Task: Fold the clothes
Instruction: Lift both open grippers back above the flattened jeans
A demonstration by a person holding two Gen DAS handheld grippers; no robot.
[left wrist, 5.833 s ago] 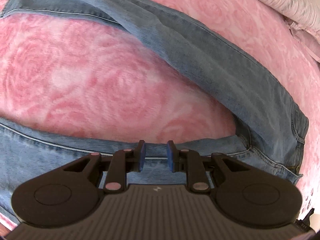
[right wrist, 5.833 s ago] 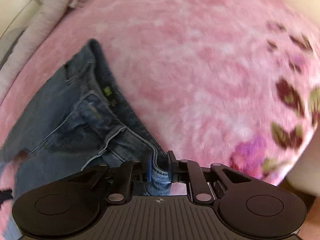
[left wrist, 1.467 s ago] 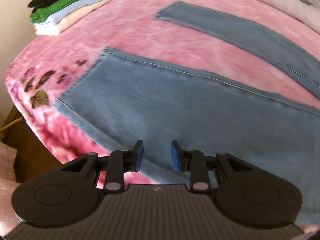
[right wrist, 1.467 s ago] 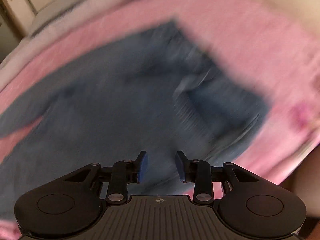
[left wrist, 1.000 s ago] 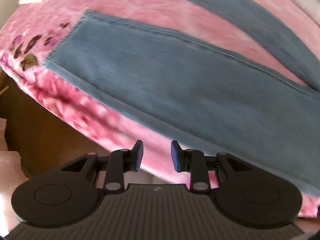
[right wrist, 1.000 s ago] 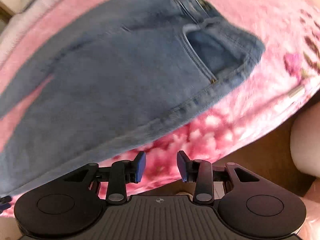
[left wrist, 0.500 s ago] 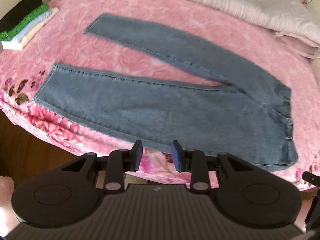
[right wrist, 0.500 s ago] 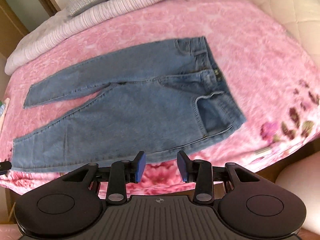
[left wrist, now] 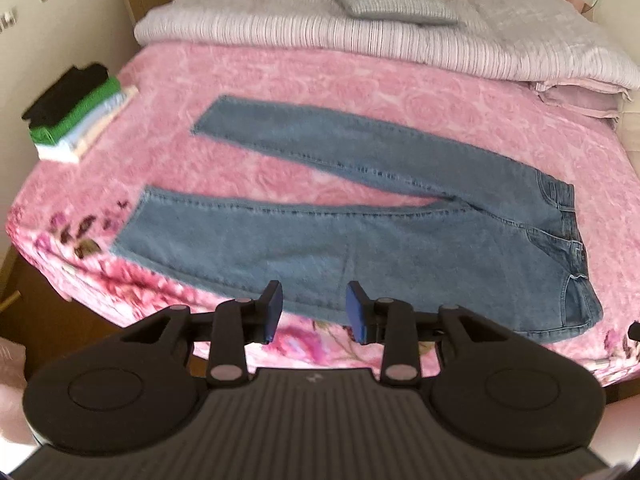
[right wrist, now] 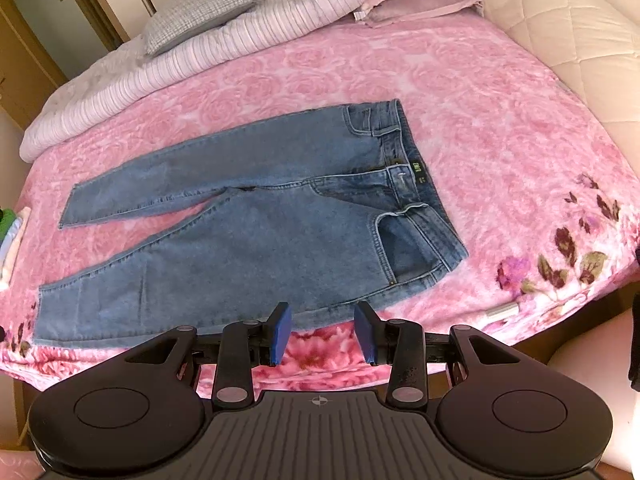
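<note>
A pair of blue jeans [left wrist: 380,240] [right wrist: 248,236] lies flat on the pink rose-patterned blanket [left wrist: 280,80] [right wrist: 500,128], legs spread in a V toward the left and waistband at the right. My left gripper [left wrist: 314,312] hangs high above the near edge of the bed, over the lower leg; its jaws are opening and nothing is between them. My right gripper [right wrist: 323,334] hovers open and empty above the near hem of the hip area, well clear of the cloth.
A stack of folded clothes [left wrist: 76,112], black and green on top, sits at the bed's far left corner. A striped quilt [left wrist: 360,36] and pillow [right wrist: 200,16] lie along the far side. A padded headboard [right wrist: 560,28] stands at the right.
Both grippers rose away from the bed, so the whole pair of jeans now shows instead of a close patch. The left jaws stand wider apart than before.
</note>
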